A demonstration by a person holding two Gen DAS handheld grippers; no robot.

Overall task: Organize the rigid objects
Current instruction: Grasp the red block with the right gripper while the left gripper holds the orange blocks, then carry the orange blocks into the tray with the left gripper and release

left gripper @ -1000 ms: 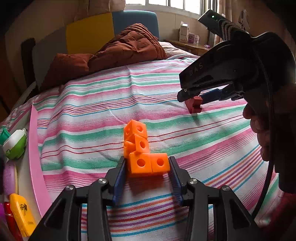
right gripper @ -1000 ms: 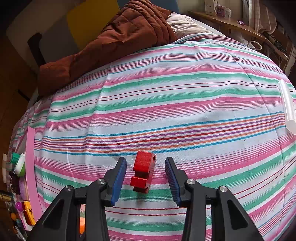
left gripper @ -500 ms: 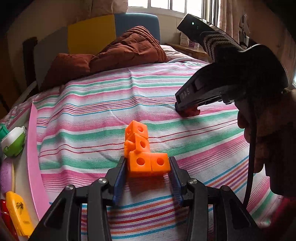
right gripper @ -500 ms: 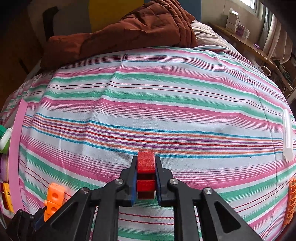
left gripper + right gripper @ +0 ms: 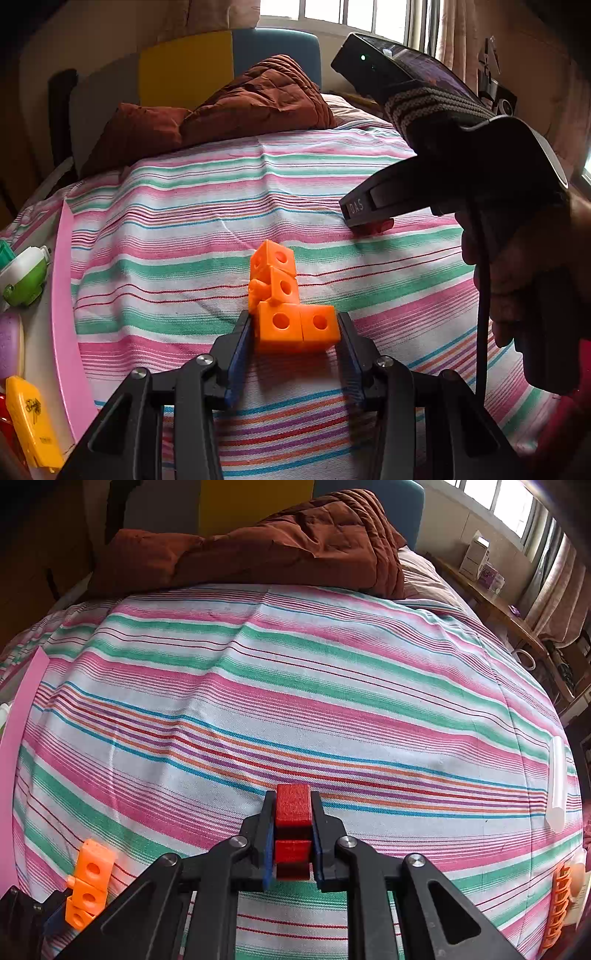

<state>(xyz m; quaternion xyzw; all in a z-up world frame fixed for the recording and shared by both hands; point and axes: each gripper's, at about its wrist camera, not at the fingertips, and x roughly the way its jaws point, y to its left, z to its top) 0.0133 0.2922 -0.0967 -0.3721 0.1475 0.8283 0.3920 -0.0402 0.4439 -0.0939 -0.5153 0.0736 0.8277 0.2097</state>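
An orange piece of linked cubes [image 5: 284,302] lies on the striped bed cover. My left gripper [image 5: 295,328] is shut on its two front cubes, with both blue pads against their sides. The orange piece also shows at the lower left of the right wrist view [image 5: 88,882]. My right gripper [image 5: 293,834] is shut on a red block piece [image 5: 293,808] that rests on the cover. In the left wrist view the right gripper's body hides most of the red piece [image 5: 376,226].
A pink tray rim [image 5: 64,295] with several toys lies along the left edge of the bed. A brown quilt [image 5: 266,542] is heaped at the head. An orange comb-like part [image 5: 557,901] and a white tube [image 5: 557,782] lie at the right edge.
My right gripper has closed on the red piece and lowered onto the cover. My left gripper has closed in until its pads touch the orange cubes.
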